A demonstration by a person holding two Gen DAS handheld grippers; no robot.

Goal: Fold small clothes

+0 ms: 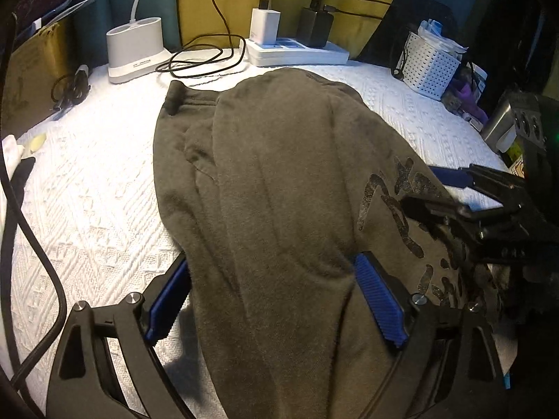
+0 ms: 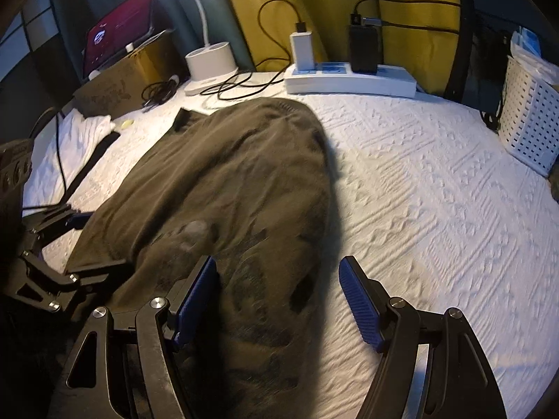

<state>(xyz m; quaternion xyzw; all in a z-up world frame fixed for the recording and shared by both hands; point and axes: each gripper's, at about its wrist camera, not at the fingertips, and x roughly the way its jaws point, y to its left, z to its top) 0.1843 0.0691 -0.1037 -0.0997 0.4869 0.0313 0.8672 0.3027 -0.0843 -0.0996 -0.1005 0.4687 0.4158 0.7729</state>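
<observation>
Garment (image 1: pixel 279 192), olive-brown and part folded, lies on a white textured tabletop (image 1: pixel 87 209), its long axis running away from both grippers toward the power strip (image 1: pixel 297 52). Left gripper (image 1: pixel 276 300) is spread wide, straddling the garment's near end without pinching it. Right gripper (image 2: pixel 277 300) is also wide open, over the garment's right near edge, gripping nothing. Both look equally near.

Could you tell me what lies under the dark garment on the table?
The olive garment lies on a white textured cloth, which shows all around it. Whatever is directly beneath the garment's middle is covered, so nothing more can be told.
</observation>
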